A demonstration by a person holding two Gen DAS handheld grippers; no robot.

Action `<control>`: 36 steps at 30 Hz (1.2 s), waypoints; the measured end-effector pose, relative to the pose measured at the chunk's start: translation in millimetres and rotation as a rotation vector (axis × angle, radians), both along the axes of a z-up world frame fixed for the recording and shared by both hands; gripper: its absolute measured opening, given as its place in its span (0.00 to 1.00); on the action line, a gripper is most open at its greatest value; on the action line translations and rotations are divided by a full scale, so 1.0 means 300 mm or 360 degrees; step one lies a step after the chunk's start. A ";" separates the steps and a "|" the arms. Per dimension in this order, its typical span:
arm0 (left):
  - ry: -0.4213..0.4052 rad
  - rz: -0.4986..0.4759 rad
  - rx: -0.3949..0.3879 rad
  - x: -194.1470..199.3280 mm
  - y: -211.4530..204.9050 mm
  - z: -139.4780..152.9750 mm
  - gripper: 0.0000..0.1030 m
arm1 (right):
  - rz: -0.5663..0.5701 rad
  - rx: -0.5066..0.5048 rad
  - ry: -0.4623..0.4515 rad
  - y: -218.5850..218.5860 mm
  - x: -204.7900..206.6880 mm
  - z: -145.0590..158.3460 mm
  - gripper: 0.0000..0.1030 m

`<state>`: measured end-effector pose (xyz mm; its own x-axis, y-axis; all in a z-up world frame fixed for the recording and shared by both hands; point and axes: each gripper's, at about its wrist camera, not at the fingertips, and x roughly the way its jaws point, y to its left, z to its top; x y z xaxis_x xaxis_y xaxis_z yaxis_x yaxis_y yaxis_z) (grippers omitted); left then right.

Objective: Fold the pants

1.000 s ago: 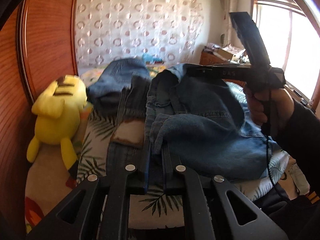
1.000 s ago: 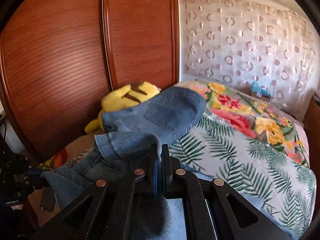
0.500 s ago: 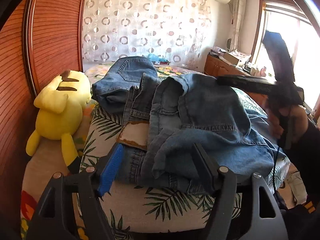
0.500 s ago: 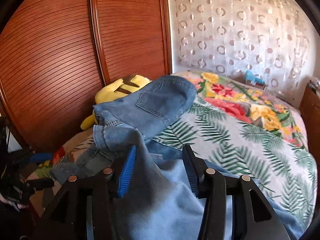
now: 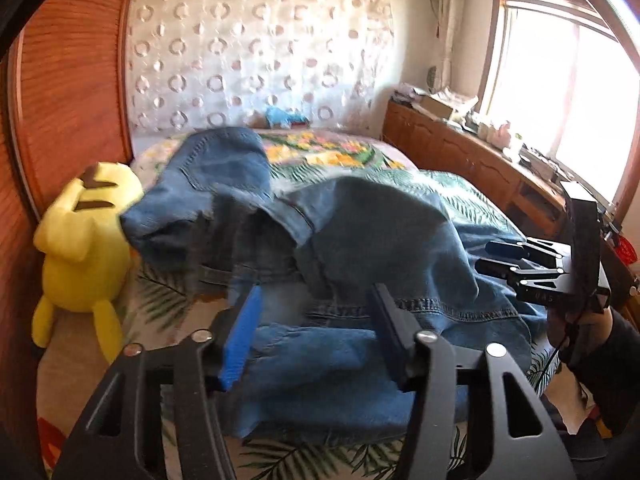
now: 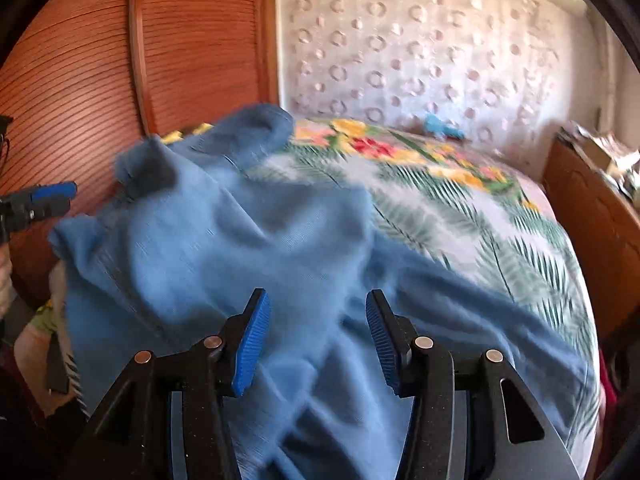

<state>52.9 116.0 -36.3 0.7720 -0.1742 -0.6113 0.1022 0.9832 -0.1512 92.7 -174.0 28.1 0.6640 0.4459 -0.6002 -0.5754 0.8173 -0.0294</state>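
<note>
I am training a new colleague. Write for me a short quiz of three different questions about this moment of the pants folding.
1. True or false: both grippers are open.
2. Multiple choice: what sits beside the jeans against the wooden wardrobe? A) a yellow plush toy B) a red pillow C) a laptop
3. Fill in: the jeans lie on a bed whose cover shows green ____ leaves.

Key
1. True: left gripper and right gripper hold nothing.
2. A, the plush toy.
3. palm

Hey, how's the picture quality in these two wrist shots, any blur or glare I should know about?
Left wrist view: the window is blown out white, the jeans are softly motion-blurred, and straight edges bow from the fisheye. Right wrist view: the jeans and the bedspread smear heavily; the open right gripper stays sharp.
</note>
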 end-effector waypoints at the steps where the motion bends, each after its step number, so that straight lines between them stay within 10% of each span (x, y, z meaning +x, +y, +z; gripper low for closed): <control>1: 0.0031 -0.0013 -0.0004 0.013 -0.006 -0.016 0.47 | -0.0020 0.0008 0.0023 -0.011 -0.002 -0.012 0.50; 22: 0.0305 -0.0083 0.0228 0.076 -0.087 -0.158 0.46 | -0.0056 0.0078 0.0134 -0.050 0.033 -0.080 0.50; 28: 0.0258 -0.0123 0.0253 0.031 -0.103 -0.132 0.14 | -0.0060 0.0075 0.0122 -0.048 0.036 -0.084 0.50; 36: -0.0019 -0.0033 0.0180 -0.151 -0.063 0.048 0.11 | -0.0064 0.0076 0.0119 -0.052 0.035 -0.087 0.50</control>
